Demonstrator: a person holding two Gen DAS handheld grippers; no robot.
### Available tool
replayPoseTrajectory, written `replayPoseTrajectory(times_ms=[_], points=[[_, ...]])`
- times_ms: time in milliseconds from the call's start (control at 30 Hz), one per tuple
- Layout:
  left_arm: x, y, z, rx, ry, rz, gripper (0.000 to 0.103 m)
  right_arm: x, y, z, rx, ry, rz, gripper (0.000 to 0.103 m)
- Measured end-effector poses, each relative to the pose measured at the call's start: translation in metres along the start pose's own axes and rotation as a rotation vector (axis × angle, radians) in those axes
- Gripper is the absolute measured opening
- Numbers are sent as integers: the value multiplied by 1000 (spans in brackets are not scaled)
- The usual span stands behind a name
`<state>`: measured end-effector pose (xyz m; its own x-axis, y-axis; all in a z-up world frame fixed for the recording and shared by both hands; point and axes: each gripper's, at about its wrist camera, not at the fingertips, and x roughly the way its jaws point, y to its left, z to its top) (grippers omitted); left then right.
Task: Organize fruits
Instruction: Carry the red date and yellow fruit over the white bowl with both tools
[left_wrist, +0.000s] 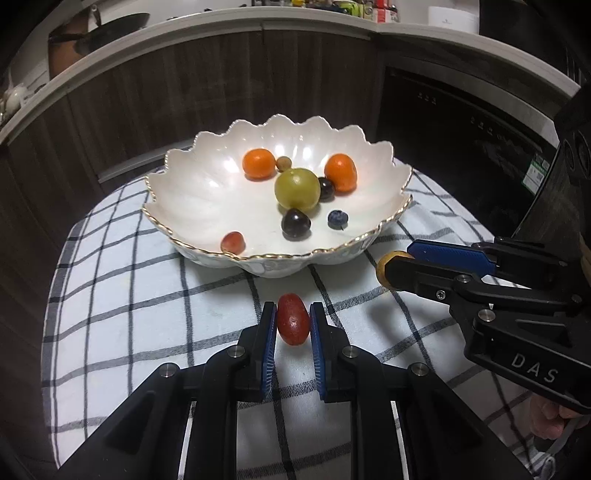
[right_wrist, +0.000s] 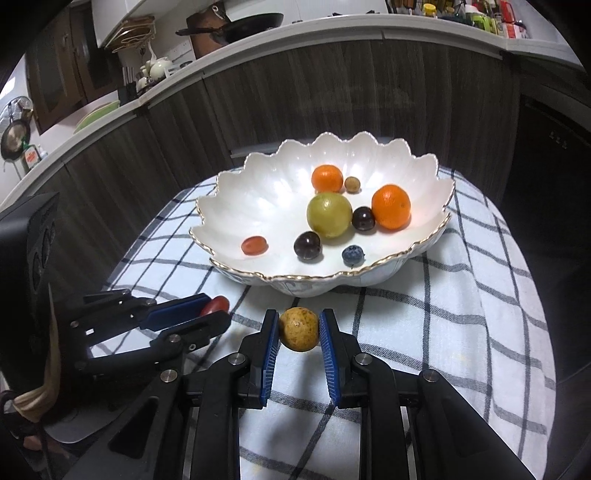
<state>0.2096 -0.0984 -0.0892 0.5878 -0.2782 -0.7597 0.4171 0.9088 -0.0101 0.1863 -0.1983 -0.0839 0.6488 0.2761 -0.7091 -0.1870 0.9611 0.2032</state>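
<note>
On the black plastic body of the right gripper (left_wrist: 384, 271), where it reaches in from your right in the left wrist view, you can read the pale raised letters "DAS". That is the only text you can make out. A green-and-white sticker (left_wrist: 537, 173) sits on the dark appliance front behind the table, but its print is too small to read. The packets and jars (right_wrist: 491, 18) on the pale counter carry labels that are too blurred for you to read.
</note>
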Motion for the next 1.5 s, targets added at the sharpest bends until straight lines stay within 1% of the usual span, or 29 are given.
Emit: replayPoseTrajectory(times_ms=[400,733,967,1267,1500], points=[[-33,3,17,-34,-51,14,19,-30,15,15,-31,-63,-12,24],[-47,16,41,-73,-91,35,19,-42,20,37,-23,-106,-29,24],[-45,26,55,-95,-103,42,19,-41,21,53,-20,-123,-38,24],[-37,38,72,-130,-91,44,19,-35,16,73,1,-119,-71,24],[-27,47,90,-133,-80,62,19,-28,9,90,21,-110,-98,24]])
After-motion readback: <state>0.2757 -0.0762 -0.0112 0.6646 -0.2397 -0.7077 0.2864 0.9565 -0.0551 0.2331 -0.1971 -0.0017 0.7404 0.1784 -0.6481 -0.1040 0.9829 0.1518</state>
